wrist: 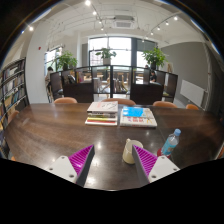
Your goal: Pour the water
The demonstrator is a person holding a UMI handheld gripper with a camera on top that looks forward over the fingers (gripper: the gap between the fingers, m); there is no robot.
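Jaws released, empty, over counter near edge. Cup stood between pads; bottle just right. Judged: centre on bottle, grip mid-body, tilt slowly over cup.

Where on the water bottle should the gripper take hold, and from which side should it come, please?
Grip the water bottle around its clear middle, below the blue cap. It stands on the wooden table ahead of the right finger, outside the open gripper, so shift right, then come in level from the near side. The pale cup stands just left of it.
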